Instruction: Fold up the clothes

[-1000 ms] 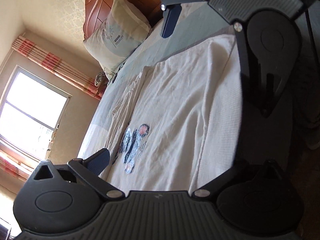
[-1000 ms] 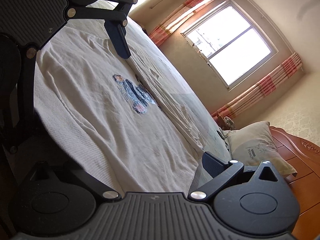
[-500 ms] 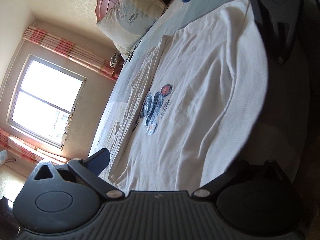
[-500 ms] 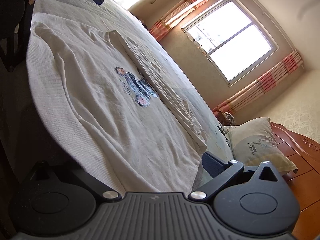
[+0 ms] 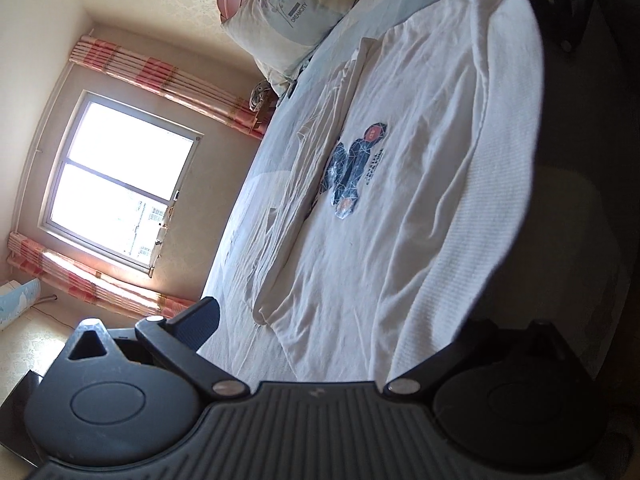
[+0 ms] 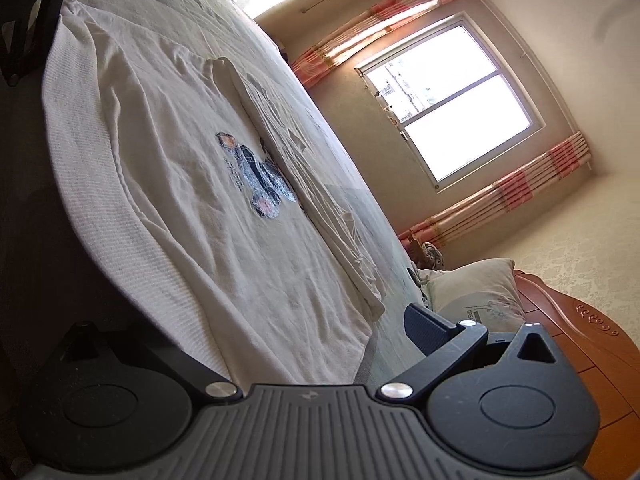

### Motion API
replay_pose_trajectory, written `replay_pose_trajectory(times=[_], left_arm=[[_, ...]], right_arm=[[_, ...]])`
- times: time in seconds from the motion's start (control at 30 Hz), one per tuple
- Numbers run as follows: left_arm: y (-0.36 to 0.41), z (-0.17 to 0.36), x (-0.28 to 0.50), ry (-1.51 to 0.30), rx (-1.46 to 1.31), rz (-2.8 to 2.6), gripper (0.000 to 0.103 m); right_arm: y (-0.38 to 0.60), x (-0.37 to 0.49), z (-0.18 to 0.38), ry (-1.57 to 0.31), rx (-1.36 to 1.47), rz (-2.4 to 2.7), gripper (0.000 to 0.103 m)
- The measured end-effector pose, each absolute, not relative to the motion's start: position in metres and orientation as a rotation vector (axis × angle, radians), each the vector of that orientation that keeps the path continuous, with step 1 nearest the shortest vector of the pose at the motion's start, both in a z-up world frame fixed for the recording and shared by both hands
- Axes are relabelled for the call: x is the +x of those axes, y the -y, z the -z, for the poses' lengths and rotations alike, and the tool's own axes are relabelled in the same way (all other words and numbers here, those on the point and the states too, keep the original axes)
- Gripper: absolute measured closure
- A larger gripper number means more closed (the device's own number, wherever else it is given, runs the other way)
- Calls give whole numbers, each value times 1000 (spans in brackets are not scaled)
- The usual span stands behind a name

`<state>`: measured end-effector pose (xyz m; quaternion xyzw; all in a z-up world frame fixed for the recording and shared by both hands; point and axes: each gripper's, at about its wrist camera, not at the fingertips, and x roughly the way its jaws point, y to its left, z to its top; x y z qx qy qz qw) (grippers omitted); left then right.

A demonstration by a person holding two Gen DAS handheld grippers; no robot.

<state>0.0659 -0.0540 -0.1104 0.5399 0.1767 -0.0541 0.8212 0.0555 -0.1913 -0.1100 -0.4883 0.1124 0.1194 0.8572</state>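
A white T-shirt (image 5: 408, 208) (image 6: 172, 208) with a dark blue and orange print (image 5: 354, 172) (image 6: 256, 178) lies flat on the bed. Its far side is folded inward as a long creased strip (image 5: 296, 200) (image 6: 332, 216). My left gripper (image 5: 346, 316) is open at one end of the shirt, one finger over the sheet and the other in shadow past the bed's edge. At the opposite end my right gripper (image 6: 248, 322) is open in the same way. Neither holds cloth. Each gripper shows as a dark shape in the other's view, the right gripper (image 5: 560, 0) and the left gripper (image 6: 24, 20).
The shirt rests on a white waffle-weave cover (image 5: 492, 208) (image 6: 76, 132) over a pale sheet (image 5: 244, 232) (image 6: 280, 64). A pillow (image 5: 292, 12) (image 6: 476, 296) leans on the wooden headboard (image 6: 580, 320). A bright window (image 5: 120, 184) (image 6: 452, 92) with striped curtains lies beyond the bed.
The two grippers have drawn apart along the shirt. Each has slid toward the edge of the other's view, and more of the shirt lies between them. Both stay open.
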Motion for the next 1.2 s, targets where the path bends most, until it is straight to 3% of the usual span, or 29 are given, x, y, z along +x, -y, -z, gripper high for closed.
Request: replay_pose_trajectory(times=[0.27,1.2], left_arm=[[57,107,77,-375,1135,133,1],[62,77,130,-255,1233,69,1]], right_arm=[[198,60,94,-153,-985,-126,0],[196,102,70,-124,-1016,-77,0]])
